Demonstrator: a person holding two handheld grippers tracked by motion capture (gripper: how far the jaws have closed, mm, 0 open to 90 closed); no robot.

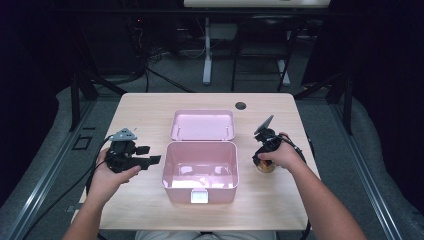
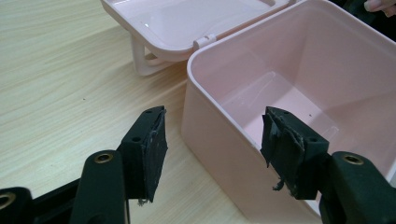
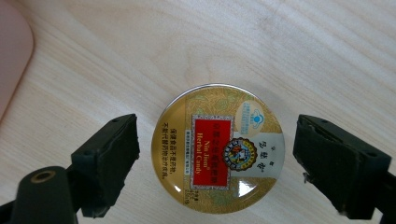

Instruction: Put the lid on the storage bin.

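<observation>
A pink plastic box (image 1: pixel 200 187) stands open at the table's middle, its lid (image 1: pixel 202 125) laid back behind it. Inside, the box (image 2: pixel 299 88) looks empty. My left gripper (image 1: pixel 150 155) hovers just left of the box, open, its jaws (image 2: pixel 212 144) straddling the box's near left wall without touching it. A round gold candy tin (image 3: pixel 217 148) with a red label lies flat on the wood to the right of the box, where the tin (image 1: pixel 265 167) is mostly hidden under the hand. My right gripper (image 3: pixel 215 158) points straight down over it, open, one jaw on each side, apart from the tin.
The light wooden table (image 1: pixel 150 110) has a cable hole (image 1: pixel 241 105) at its back edge. Beyond it stand dark desk legs and cables on a grey floor. The box's pink corner (image 3: pixel 11 56) shows at the left of the right gripper view.
</observation>
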